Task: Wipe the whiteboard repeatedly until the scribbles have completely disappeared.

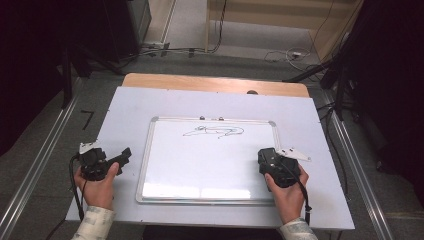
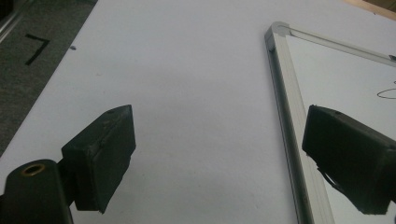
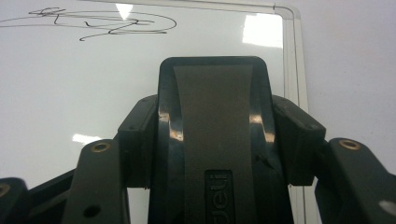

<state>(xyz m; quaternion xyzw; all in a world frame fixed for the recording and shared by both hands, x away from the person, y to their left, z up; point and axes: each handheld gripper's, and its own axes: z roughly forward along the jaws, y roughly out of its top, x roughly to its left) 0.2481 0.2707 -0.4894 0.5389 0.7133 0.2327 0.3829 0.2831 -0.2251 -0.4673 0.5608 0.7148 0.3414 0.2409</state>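
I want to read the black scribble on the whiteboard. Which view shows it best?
The right gripper view: the scribble lies large and sharp along the top. The high view shows it whole but small; the left gripper view catches just one loop at the right edge.

A black eraser (image 3: 212, 140) with a flat, round-cornered back stood clamped between the jaws of the right gripper (image 1: 267, 160), over the right part of a whiteboard (image 1: 165, 170). The silver-framed whiteboard lay flat on the white table top and bore a thin black scribble (image 1: 214, 132) near its far edge
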